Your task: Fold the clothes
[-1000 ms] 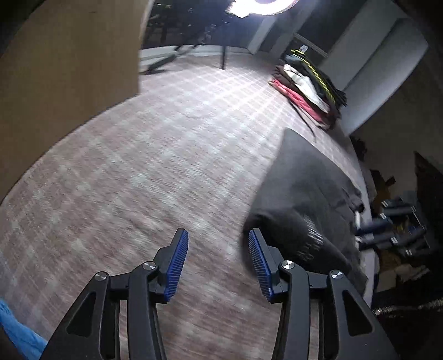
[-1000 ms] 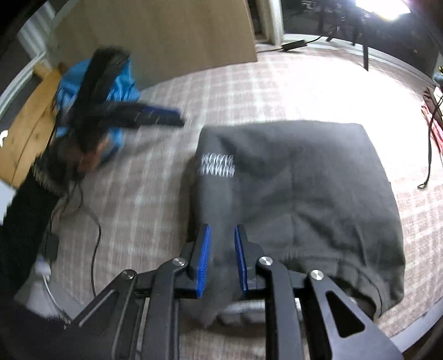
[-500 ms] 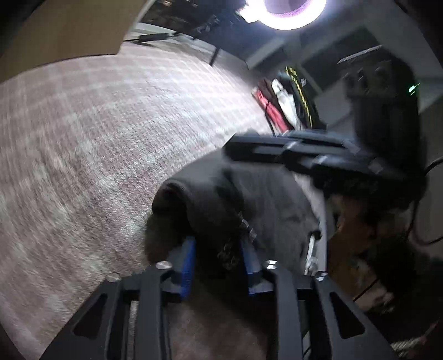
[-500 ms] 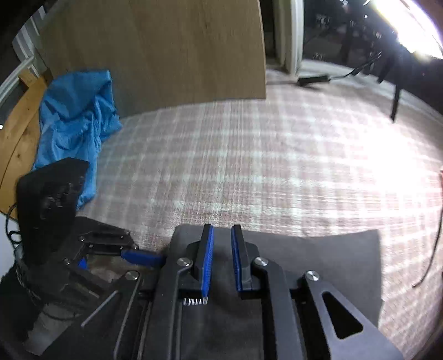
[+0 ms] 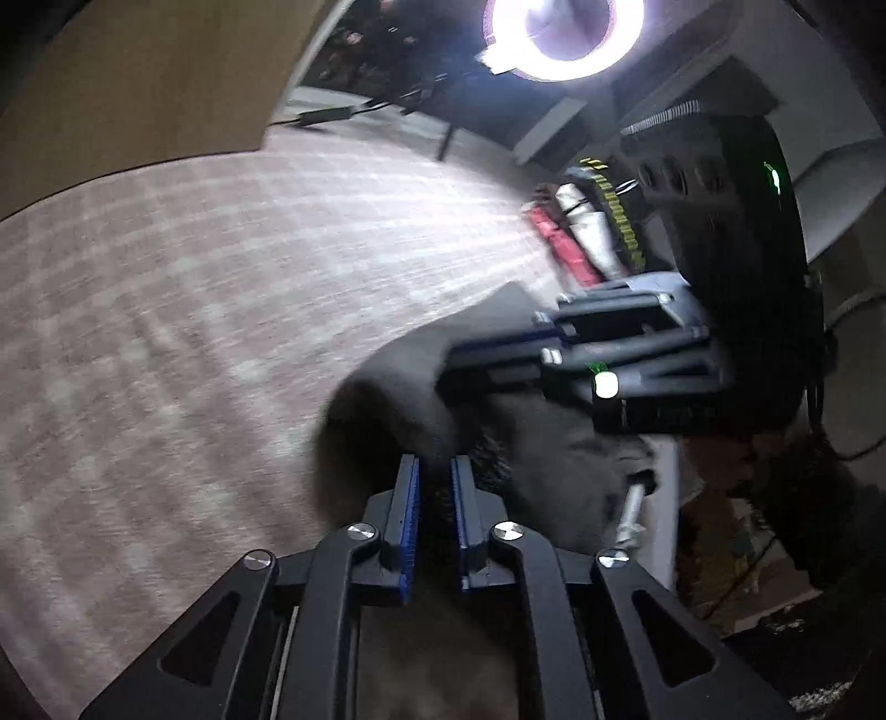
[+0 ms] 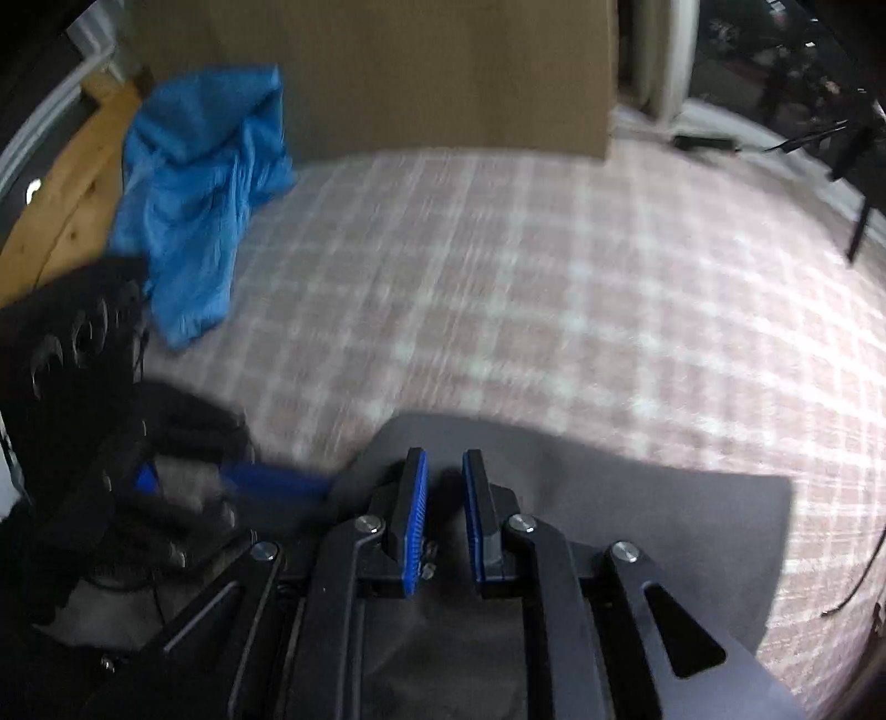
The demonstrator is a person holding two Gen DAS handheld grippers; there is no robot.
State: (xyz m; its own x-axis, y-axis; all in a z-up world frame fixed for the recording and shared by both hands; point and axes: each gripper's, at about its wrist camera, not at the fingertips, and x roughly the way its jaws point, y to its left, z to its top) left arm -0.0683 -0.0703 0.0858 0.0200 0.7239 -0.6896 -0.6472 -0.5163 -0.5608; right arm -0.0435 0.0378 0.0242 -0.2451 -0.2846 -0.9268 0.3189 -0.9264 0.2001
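A dark grey garment (image 5: pixel 387 399) lies on the plaid surface (image 5: pixel 194 304) with its near edge bunched and raised. My left gripper (image 5: pixel 434 465) has its jaws closing, and a fold of that dark fabric sits pinched between the blue pads. My right gripper (image 6: pixel 444 459) is shut on the same garment (image 6: pixel 637 498), whose flat grey panel stretches off to the right. The two grippers are close together. In the left wrist view the right gripper (image 5: pixel 459 360) comes in from the right. In the right wrist view the left gripper's blue pad (image 6: pixel 277 479) shows at the left.
A crumpled blue garment (image 6: pixel 205 183) lies at the far left against a wooden board (image 6: pixel 387 72). A pile of folded clothes (image 5: pixel 587 232) sits at the far side under a bright ring light (image 5: pixel 565 39). A cable (image 6: pixel 703 141) runs along the back edge.
My left gripper, open over the bare plaid surface a second ago, moved right onto the garment's edge and closed on it. My right gripper kept its hold, and less of the garment now shows beyond it.
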